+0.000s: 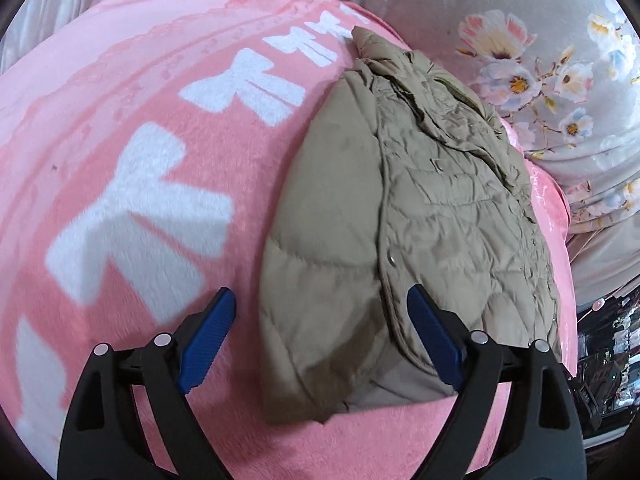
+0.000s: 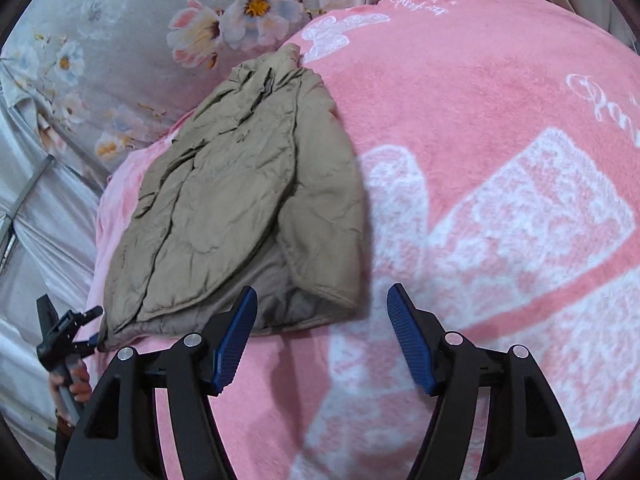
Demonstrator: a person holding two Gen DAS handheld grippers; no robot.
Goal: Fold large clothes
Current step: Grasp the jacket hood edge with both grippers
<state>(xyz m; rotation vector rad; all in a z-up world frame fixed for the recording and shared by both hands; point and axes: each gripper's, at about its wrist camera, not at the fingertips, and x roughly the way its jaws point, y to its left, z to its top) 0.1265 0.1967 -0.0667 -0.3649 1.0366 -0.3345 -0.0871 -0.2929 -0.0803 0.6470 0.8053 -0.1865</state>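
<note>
My left hand-held gripper [image 1: 320, 340] was released, jaws wide, nothing between the blue pads [image 1: 208, 340]. It hung over the near hem of the khaki puffer jacket [image 1: 400, 208], right finger over the fabric, left finger over bare pink blanket [image 1: 120, 80]; contact I couldn't tell. My right hand-held gripper [image 2: 322, 336] was also released and empty, with its left pad over the jacket's near hem and its right pad over blanket.

The jacket lay folded into a compact bundle, collar at the far end, grey lining showing at the near hem. It sat on the pink blanket near the blanket's edge, beside the grey floral bedding [image 2: 100, 40]. In the left wrist view the jacket's right side ran close along that edge; wide bare blanket stretched to its left. In the right wrist view open blanket spread to the right of the jacket.

Both tools pointed steeply down. In the right wrist view the left tool appeared low left, a hand [image 2: 74, 380] around its handle, just off the jacket's near corner.
</note>
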